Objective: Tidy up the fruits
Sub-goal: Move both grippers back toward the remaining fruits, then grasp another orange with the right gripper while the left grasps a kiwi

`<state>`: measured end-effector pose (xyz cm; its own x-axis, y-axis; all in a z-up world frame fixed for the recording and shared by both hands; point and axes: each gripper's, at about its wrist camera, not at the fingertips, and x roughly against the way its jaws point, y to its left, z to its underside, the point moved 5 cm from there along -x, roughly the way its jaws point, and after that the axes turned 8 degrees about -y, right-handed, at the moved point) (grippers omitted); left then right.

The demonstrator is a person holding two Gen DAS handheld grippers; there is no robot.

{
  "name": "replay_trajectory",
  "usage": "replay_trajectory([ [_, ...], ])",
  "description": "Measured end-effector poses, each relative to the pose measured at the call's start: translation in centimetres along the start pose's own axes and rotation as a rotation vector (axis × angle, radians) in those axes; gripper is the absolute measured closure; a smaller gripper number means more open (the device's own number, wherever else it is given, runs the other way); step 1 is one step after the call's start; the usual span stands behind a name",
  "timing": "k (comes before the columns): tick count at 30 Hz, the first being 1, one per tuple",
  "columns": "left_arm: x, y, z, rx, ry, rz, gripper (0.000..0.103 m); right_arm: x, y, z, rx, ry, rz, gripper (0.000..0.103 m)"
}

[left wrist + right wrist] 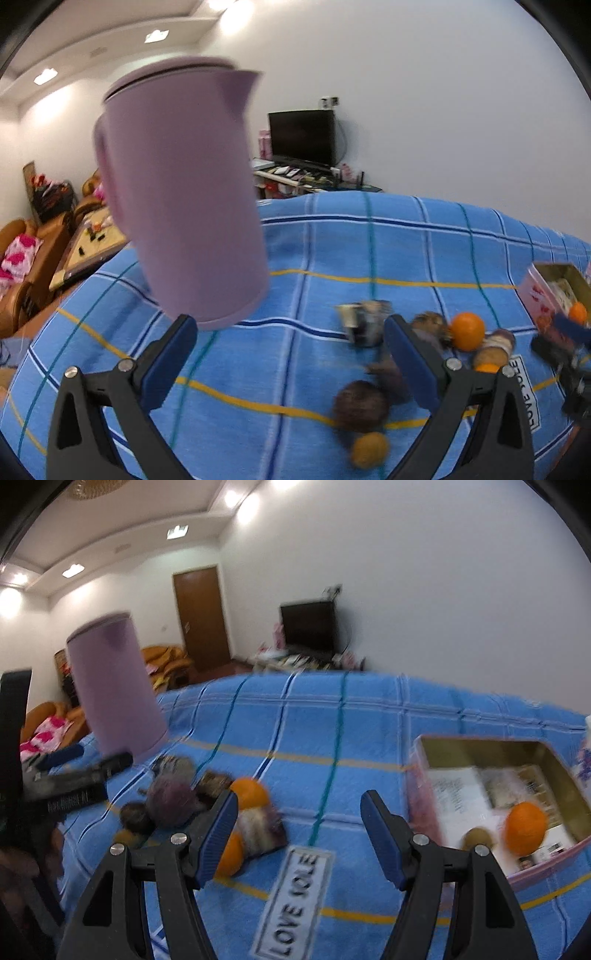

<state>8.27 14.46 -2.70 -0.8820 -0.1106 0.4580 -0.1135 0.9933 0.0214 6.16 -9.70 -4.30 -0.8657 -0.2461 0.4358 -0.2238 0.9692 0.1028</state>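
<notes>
Fruit lies in a blurred pile on the blue checked cloth (317, 251). An orange (467, 330) sits at the right, a dark round fruit (360, 406) and a small yellow one (369, 449) nearer me. My left gripper (291, 332) is open and empty above the cloth, left of the pile. In the right wrist view the pile shows an orange (251, 793) and a purple round fruit (171, 803). My right gripper (299, 808) is open and empty between the pile and a pink tin box (417, 775) holding an orange (525, 827) and a small brown fruit (478, 837).
A tall lilac jug (181, 192) stands at the far left of the cloth, also in the right wrist view (114, 683). A "LOVE SOLE" label (295, 897) is sewn on the cloth. The left gripper shows in the right wrist view (74, 775). A TV (301, 136) stands behind.
</notes>
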Motion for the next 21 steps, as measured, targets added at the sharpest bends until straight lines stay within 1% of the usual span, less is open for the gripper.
replay_trajectory([
  [2,-0.2,1.1,0.0,0.029,0.010,0.002,0.000,-0.6,0.7,0.6,0.000,0.051,-0.040,0.033],
  [5,-0.4,2.5,0.2,0.068,0.033,0.020,0.000,-0.6,1.8,1.2,0.015,0.073,-0.067,0.033],
  [8,-0.4,2.8,0.5,0.074,0.052,0.048,0.000,-0.7,3.1,2.0,0.030,0.116,-0.110,0.033],
  [11,-0.4,2.1,0.8,0.032,0.075,0.094,0.000,-0.9,4.4,2.7,0.060,0.157,-0.130,0.033],
  [14,-0.4,1.0,1.2,-0.026,0.095,0.130,0.001,-1.5,5.4,3.2,0.061,0.201,-0.147,0.033],
  [18,0.2,-0.6,1.8,-0.089,0.116,0.222,0.005,-3.0,6.4,3.8,0.059,0.270,-0.142,0.042],
  [20,0.8,-1.3,2.0,-0.127,0.115,0.251,0.006,-3.5,6.5,3.8,0.051,0.280,-0.137,0.044],
  [21,1.1,-1.6,2.2,-0.140,0.116,0.267,0.008,-3.7,6.6,3.9,0.048,0.286,-0.136,0.046],
])
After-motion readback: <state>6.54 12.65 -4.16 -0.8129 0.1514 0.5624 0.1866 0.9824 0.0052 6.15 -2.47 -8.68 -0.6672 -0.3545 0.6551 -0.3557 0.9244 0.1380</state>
